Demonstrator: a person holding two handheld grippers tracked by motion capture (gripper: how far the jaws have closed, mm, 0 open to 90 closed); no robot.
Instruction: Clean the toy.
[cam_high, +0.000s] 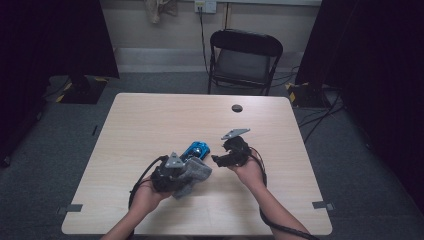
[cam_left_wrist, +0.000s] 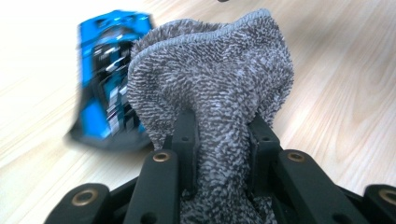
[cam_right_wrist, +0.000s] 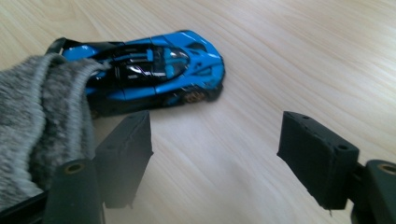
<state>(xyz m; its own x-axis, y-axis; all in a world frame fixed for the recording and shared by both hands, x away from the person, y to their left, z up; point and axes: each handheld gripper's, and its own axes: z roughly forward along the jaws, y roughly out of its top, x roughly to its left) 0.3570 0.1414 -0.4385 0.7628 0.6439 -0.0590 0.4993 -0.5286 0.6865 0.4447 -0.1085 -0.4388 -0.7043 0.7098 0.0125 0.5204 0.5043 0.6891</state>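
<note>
While left gripper (cam_left_wrist: 219, 140) pinches grey cloth (cam_left_wrist: 210, 79) – blue toy car (cam_right_wrist: 149, 70) just beyond

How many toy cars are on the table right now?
1. The blue car sits mid-table, just beyond the grey cloth held in the left gripper. The cloth could hide something small behind it.

A pale wood-grain table (cam_high: 150, 120) carries a blue toy car (cam_high: 196, 149) near its middle; a dark round hole (cam_high: 237, 108) marks its far side.
</note>
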